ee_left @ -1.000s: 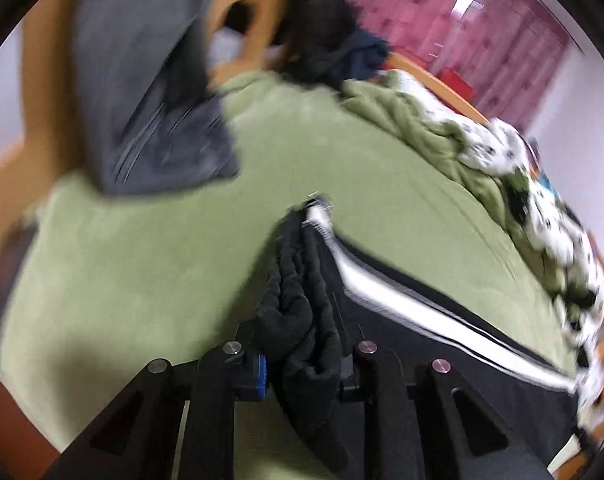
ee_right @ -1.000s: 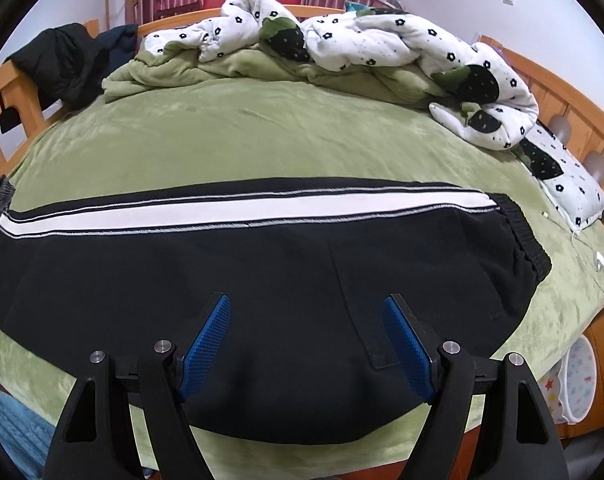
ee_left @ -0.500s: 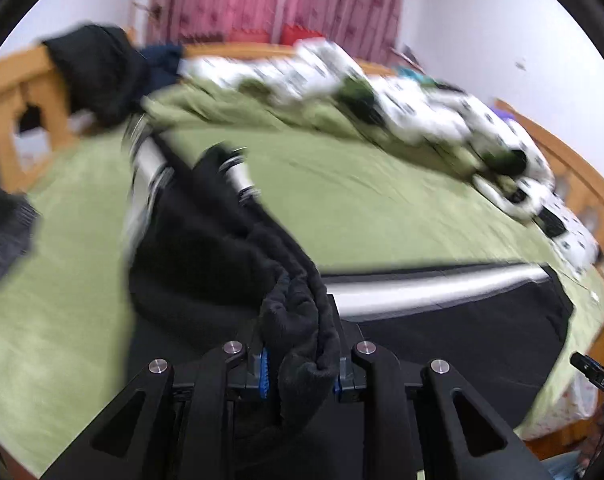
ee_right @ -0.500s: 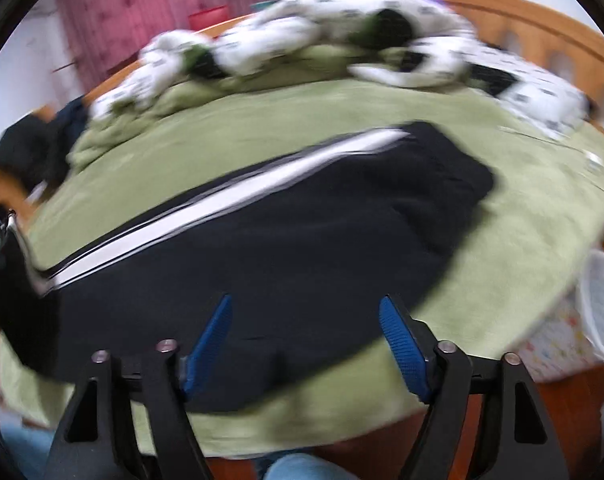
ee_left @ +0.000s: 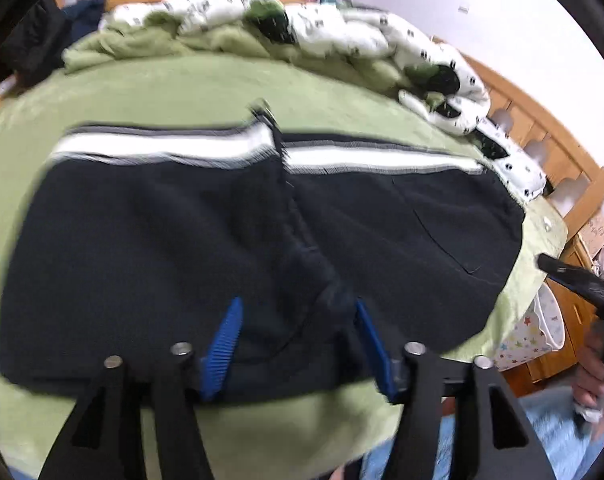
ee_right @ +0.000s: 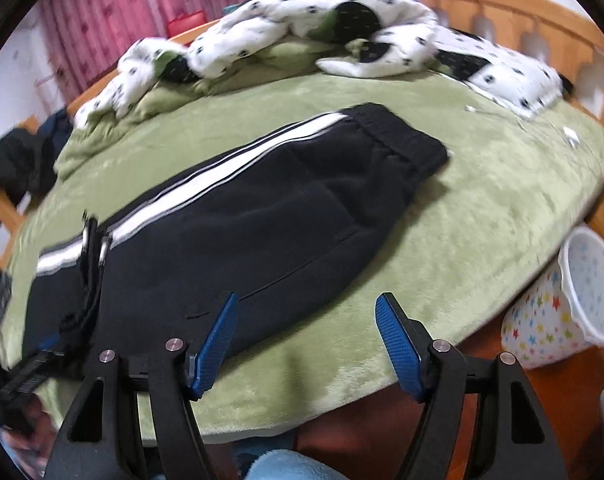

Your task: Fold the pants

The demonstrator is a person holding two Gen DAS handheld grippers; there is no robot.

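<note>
Currently: pants folded over, flat along the bed's near edge.
Left gripper jaws opening, blue pads off the cloth, over the fold's cuff end. Right gripper jaws apart and empty, over the near edge. Bare green bedding right of the waistband; crumpled blanket lines the far edge.
</note>
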